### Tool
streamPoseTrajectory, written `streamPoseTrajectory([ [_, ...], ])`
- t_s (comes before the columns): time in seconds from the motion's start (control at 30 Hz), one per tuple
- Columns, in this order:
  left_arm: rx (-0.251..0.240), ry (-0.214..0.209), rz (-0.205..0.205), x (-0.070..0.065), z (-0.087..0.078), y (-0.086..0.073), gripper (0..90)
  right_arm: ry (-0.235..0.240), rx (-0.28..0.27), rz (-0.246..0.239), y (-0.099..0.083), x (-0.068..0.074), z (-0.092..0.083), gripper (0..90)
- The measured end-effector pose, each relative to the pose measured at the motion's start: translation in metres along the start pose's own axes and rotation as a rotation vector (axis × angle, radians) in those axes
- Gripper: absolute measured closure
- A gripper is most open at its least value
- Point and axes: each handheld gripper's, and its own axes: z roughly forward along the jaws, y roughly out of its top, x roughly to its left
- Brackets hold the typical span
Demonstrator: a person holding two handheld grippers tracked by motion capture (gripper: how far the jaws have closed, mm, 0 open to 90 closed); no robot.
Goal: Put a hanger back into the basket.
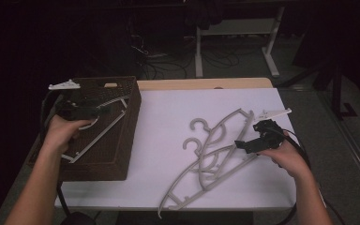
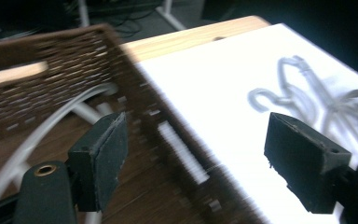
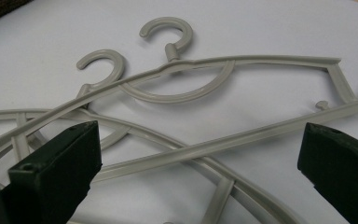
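Observation:
A brown wicker basket (image 1: pixel 122 140) stands at the table's left with one grey plastic hanger (image 1: pixel 104 131) lying inside it. My left gripper (image 1: pixel 104 109) hovers over the basket, jaws open and empty. In the left gripper view (image 2: pixel 196 126) the basket wall (image 2: pixel 65 60) and that hanger (image 2: pixel 46 128) lie below the jaws. Two more grey hangers lie crossed on the white surface, one (image 1: pixel 225 126) farther back, one (image 1: pixel 206 176) nearer. My right gripper (image 1: pixel 241 144) stands open at their right end. In the right gripper view (image 3: pixel 200 135) a hanger bar (image 3: pixel 242 137) runs below the jaws, not gripped.
A white sheet (image 1: pixel 168 108) covers the tabletop, and a wooden edge (image 1: pixel 206 83) shows at the back. Beyond the table the floor is dark, with cables (image 1: pixel 159 65) and white desk legs (image 1: pixel 199 51). Bare white surface lies between the basket and the hangers.

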Motion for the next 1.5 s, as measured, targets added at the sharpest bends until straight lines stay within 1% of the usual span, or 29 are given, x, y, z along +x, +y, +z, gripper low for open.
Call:
streamPoseTrajectory([
  [0.07,0.0,-0.022,0.018,-0.015,0.008,0.004,20.5,0.001,0.006,0.004,-0.001,0.001,0.002,0.0],
  [0.1,0.008,-0.036,0.031,-0.023,0.013,0.007,20.5,0.001,0.01,0.003,-0.001,0.001,0.003,0.0],
  [0.13,0.011,-0.045,0.037,-0.028,0.016,0.008,20.5,-0.003,0.013,0.003,-0.002,0.001,0.004,0.0],
  [0.17,0.012,-0.058,0.047,-0.038,0.022,0.01,20.4,-0.003,0.014,0.003,-0.002,0.001,0.004,0.0],
  [0.23,0.017,-0.078,0.059,-0.052,0.031,0.012,20.4,-0.003,0.019,0.008,-0.004,0.001,0.005,0.0],
  [0.3,0.015,-0.11,0.069,-0.068,0.043,0.013,20.4,-0.001,0.021,0.015,-0.005,0.0,0.006,0.0],
  [0.37,0.024,-0.125,0.079,-0.081,0.055,0.013,20.4,-0.004,0.023,0.016,-0.006,0.0,0.007,0.0],
  [0.4,0.032,-0.14,0.087,-0.087,0.061,0.012,20.4,-0.003,0.024,0.019,-0.007,0.0,0.007,0.0],
  [0.47,0.051,-0.171,0.103,-0.103,0.077,0.01,20.4,0.0,0.025,0.022,-0.008,0.0,0.007,0.0],
  [0.57,0.074,-0.196,0.122,-0.122,0.1,0.006,20.4,-0.005,0.025,0.026,-0.009,0.0,0.008,0.0],
  [0.63,0.092,-0.214,0.128,-0.131,0.115,0.002,20.5,-0.007,0.026,0.029,-0.011,0.0,0.008,0.0],
  [0.73,0.136,-0.239,0.147,-0.147,0.145,-0.006,21.4,-0.007,0.03,0.032,-0.016,0.001,0.007,0.0],
  [0.77,0.148,-0.237,0.157,-0.151,0.153,-0.008,21.8,-0.009,0.032,0.035,-0.018,0.0,0.006,0.0],
  [0.83,0.165,-0.248,0.162,-0.158,0.169,-0.013,22.6,-0.017,0.031,0.041,-0.019,-0.002,0.006,0.0],
  [0.87,0.183,-0.251,0.164,-0.162,0.181,-0.017,23.1,-0.019,0.027,0.046,-0.02,-0.002,0.006,0.0],
  [0.9,0.187,-0.252,0.164,-0.164,0.185,-0.019,23.5,-0.021,0.021,0.049,-0.02,-0.003,0.005,0.0],
  [0.97,0.209,-0.261,0.161,-0.169,0.201,-0.025,25.3,-0.025,0.016,0.046,-0.02,-0.004,0.004,0.0],
  [1.03,0.229,-0.251,0.177,-0.173,0.212,-0.029,26.3,-0.021,0.009,0.047,-0.019,-0.004,0.004,0.0],
  [1.1,0.245,-0.259,0.181,-0.179,0.222,-0.032,28.4,-0.023,0.007,0.048,-0.019,-0.005,0.003,0.0],
  [1.23,0.279,-0.243,0.228,-0.189,0.239,-0.037,30.4,-0.022,0.0,0.056,-0.02,-0.008,0.002,0.0],
  [1.43,0.309,-0.21,0.259,-0.198,0.254,-0.043,34.7,-0.022,-0.007,0.062,-0.02,-0.009,0.0,0.0],
  [1.5,0.324,-0.189,0.275,-0.2,0.259,-0.046,36.3,-0.022,-0.007,0.058,-0.02,-0.009,0.0,0.0],
])
